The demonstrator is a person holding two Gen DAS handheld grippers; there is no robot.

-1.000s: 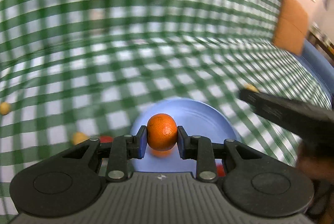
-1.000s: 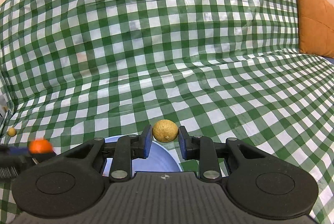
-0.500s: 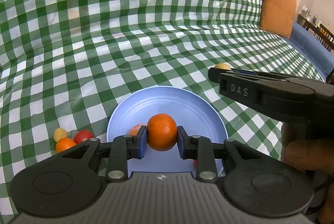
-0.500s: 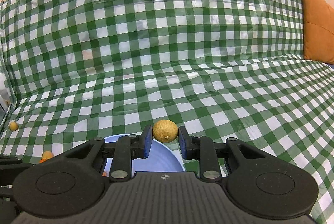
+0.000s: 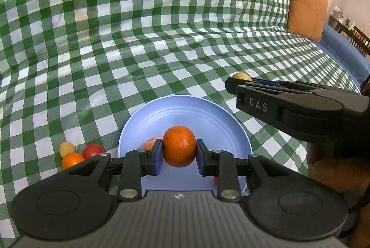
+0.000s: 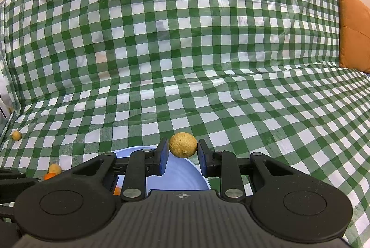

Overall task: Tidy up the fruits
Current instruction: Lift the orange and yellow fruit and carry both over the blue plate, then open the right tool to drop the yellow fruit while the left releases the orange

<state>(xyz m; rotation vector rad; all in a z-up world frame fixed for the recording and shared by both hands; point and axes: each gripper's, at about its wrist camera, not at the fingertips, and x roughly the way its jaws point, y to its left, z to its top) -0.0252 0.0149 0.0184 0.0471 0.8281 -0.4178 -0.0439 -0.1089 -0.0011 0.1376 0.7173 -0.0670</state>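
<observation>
My left gripper (image 5: 179, 157) is shut on an orange tangerine (image 5: 179, 146) and holds it over the near part of a blue plate (image 5: 185, 113). Another orange fruit (image 5: 150, 142) lies in the plate behind the left finger. My right gripper (image 6: 181, 156) is shut on a tan lemon-like fruit (image 6: 183, 145) above the plate's far rim (image 6: 138, 150). That gripper also shows in the left wrist view (image 5: 233, 82), to the right of the plate, with the tan fruit (image 5: 241, 75) at its tip.
Left of the plate lie a small yellow fruit (image 5: 67, 149), a red one (image 5: 93, 150) and an orange one (image 5: 72, 160). Another small yellow fruit (image 6: 16, 135) lies far left. Green checked cloth (image 6: 185, 51) covers the sofa. An orange cushion (image 5: 307, 9) stands at the right.
The left gripper has swung over the blue plate with the tangerine and settled there. The right gripper has barely moved and still holds the tan fruit.
</observation>
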